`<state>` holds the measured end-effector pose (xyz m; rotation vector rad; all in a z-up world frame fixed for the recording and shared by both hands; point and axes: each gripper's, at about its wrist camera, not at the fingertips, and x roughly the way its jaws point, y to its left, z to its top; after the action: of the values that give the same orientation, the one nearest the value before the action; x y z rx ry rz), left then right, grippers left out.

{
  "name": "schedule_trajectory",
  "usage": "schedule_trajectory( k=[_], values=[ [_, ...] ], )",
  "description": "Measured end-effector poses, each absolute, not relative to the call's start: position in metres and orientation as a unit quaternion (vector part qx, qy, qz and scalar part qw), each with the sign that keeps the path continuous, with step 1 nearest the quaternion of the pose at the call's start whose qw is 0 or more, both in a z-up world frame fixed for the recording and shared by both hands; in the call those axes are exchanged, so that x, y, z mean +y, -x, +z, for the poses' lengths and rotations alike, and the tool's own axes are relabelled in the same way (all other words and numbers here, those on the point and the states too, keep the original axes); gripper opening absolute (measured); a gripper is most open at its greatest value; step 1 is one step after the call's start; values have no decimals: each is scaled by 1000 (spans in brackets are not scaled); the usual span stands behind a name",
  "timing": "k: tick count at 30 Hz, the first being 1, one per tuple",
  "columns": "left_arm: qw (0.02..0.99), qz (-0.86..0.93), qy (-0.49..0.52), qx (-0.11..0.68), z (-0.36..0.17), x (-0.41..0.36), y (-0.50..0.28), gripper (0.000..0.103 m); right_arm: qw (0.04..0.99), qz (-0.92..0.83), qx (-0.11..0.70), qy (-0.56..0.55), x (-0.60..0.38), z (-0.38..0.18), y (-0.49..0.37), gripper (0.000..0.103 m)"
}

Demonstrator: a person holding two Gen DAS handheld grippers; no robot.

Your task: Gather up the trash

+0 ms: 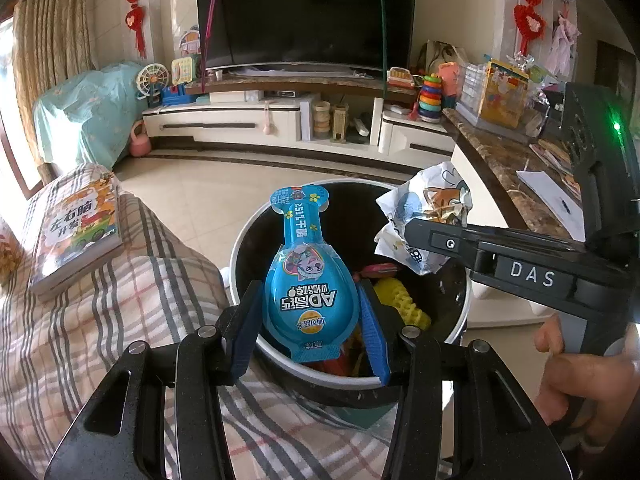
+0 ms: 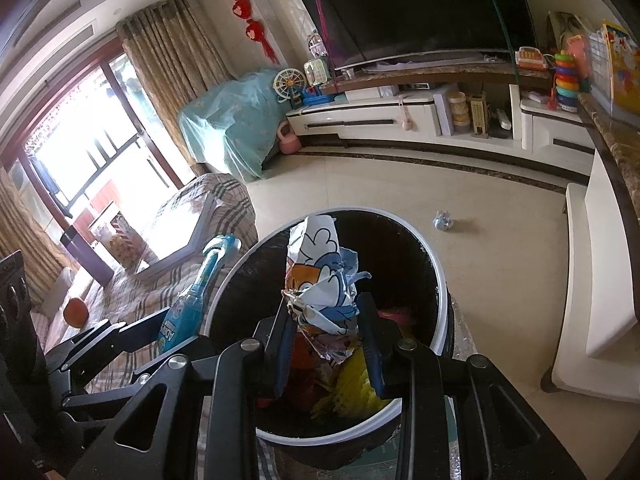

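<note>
My left gripper is shut on a blue bulb-shaped snack package, held over the near rim of a round black trash bin with a white rim. The same blue package shows at the left of the right wrist view. My right gripper is shut on a crumpled white cartoon-print wrapper, above the bin. That wrapper hangs over the bin's far right side in the left wrist view. Yellow and red trash lies inside the bin.
A plaid-covered sofa with a book on it borders the bin on the left. A marble-topped table stands at the right. A small crumpled ball lies on the tile floor beyond the bin. A TV stand lines the far wall.
</note>
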<state>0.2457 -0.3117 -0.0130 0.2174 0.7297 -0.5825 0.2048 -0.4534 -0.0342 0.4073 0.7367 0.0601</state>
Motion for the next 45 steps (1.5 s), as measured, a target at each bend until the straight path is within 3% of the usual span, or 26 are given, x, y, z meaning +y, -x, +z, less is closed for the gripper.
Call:
schedule_trajectory(
  k=[25, 35, 45],
  values=[
    [875, -282, -102, 380, -23, -321, -264, 46, 903, 26, 380, -197, -459, -39, -222, 34],
    [882, -276, -82, 374, -14, -302, -253, 52, 907, 12, 359, -220, -468, -31, -211, 72],
    [895, -261, -9, 362, -3, -246, -207, 68, 911, 4, 333, -244, -455, -22, -169, 83]
  ],
)
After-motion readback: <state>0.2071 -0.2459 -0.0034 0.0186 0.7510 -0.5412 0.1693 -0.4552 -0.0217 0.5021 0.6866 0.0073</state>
